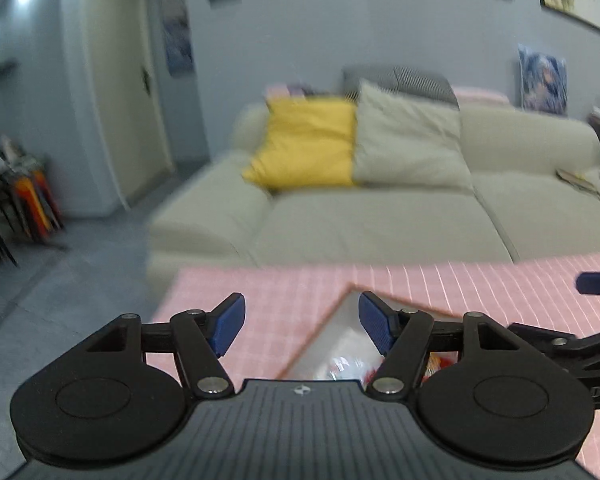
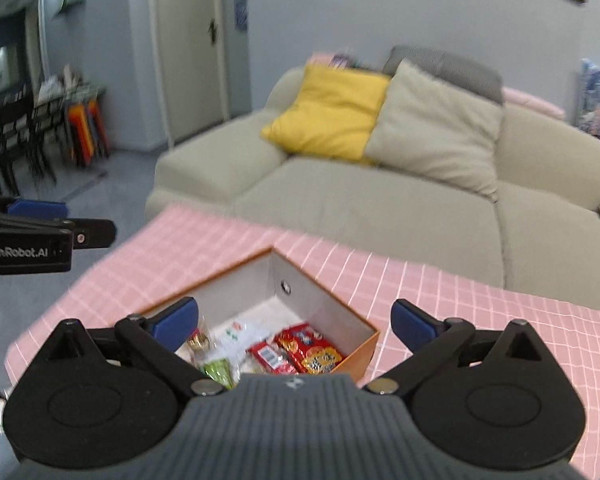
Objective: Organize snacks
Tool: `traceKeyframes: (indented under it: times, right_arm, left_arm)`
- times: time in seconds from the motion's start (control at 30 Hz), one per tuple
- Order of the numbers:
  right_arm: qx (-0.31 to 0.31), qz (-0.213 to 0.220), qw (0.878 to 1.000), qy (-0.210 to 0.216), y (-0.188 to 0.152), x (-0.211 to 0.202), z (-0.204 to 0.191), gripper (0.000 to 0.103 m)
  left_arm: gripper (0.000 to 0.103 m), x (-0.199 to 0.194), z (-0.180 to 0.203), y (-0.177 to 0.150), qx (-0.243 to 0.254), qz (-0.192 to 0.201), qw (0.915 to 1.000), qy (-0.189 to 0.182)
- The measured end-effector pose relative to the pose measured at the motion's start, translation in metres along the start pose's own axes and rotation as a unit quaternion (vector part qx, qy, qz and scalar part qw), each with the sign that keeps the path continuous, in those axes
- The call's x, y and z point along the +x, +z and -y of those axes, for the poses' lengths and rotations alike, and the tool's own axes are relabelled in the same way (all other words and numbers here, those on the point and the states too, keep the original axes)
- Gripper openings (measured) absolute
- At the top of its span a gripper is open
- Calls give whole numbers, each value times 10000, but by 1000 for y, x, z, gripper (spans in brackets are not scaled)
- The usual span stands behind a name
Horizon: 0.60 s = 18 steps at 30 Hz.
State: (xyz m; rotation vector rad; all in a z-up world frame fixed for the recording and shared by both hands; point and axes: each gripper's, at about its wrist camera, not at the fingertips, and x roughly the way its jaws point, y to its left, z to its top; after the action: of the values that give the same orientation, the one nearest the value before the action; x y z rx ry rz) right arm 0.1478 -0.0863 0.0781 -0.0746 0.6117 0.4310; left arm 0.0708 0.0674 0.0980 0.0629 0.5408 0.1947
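Both my left claw [image 1: 302, 322] and my right claw [image 2: 294, 322] hang spread and empty above the orange-rimmed box [image 2: 320, 300] on the pink-checked surface [image 2: 460, 300], where the snack packets [image 2: 300, 350] lie inside.

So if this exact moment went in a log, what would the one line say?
left gripper open, empty | right gripper open, empty | both above orange box | snack packets inside | pink checked cloth underneath
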Motion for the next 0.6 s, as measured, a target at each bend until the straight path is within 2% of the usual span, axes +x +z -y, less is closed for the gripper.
traceKeyframes:
  times: [0.17, 0.27, 0.6]
  right_arm:
    - [210, 441, 9988, -36, -12, -54, 2, 99]
    - [259, 665, 9974, -53, -24, -80, 1, 99]
    - [241, 927, 9947, -363, -77, -130, -11, 99]
  left_arm:
    - [86, -48, 14, -9, -42, 531, 9985, 151]
    - [88, -66, 22, -19, -116, 709, 9972, 225]
    - [89, -82, 51, -61, 103, 388, 9991, -134]
